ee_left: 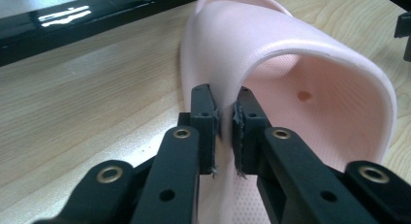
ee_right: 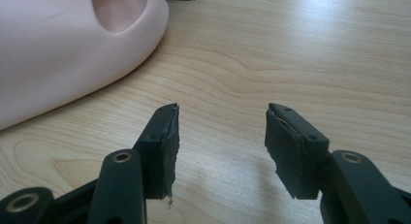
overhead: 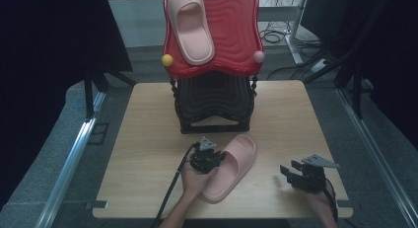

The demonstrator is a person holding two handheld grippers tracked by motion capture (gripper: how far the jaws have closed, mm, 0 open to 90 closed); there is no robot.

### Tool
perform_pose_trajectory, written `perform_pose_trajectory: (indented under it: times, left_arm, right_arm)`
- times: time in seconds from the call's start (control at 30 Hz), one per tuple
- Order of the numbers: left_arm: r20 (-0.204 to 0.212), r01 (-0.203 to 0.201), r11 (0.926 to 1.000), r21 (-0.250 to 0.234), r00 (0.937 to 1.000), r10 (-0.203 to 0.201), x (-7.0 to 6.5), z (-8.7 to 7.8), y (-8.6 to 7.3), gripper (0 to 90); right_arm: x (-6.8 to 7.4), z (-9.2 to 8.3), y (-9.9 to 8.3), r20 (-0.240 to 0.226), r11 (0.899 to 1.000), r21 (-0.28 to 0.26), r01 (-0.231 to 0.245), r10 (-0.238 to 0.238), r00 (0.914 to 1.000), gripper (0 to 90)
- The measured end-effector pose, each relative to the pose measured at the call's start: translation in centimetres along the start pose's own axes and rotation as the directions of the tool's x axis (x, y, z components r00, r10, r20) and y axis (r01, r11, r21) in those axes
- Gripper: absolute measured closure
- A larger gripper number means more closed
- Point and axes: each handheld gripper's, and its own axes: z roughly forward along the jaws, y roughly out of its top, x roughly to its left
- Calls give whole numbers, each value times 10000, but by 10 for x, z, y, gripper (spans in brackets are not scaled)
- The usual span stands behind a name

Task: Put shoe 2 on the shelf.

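Slipper (overhead: 231, 166) lies on the table (overhead: 148, 139) before the rack (overhead: 214, 107), my left gripper (ee_left: 225, 120) clamped on the side edge of its strap, while my right gripper (ee_right: 220, 136) rests nearby, jaws apart and empty.

no text, label, brand, number or sign can be read anywhere in these views.
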Motion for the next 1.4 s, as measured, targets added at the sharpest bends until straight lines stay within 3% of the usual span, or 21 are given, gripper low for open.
perform_pose_trajectory:
  times: [0.23,0.43,0.67,0.8,0.93,1.4]
  left_arm:
    - [-254,92,9998,-170,9996,-96,2,-8,-3,851]
    - [-154,323,9971,-683,9993,-334,5,-24,-8,852]
    - [-134,496,9884,-1439,9986,-521,9,-47,-12,852]
    - [-94,599,9792,-1940,9980,-630,11,-58,-13,853]
    - [-168,594,9716,-2293,9977,-649,13,-68,-13,853]
    - [-136,661,9313,-3582,9970,-760,21,-107,-7,853]
  right_arm:
    - [0,-3,0,59,9999,-99,-24,24,10000,465]
    - [-1,-3,-1,55,9999,-106,-69,69,10000,465]
    - [0,-3,-1,88,9999,-126,-77,78,9999,465]
    - [0,-4,-1,64,9998,-162,-111,112,9999,465]
    - [-2,-4,0,-274,9987,-275,-423,416,9988,465]
    - [-4,-2,-2,104,9982,-337,-498,501,9987,439]
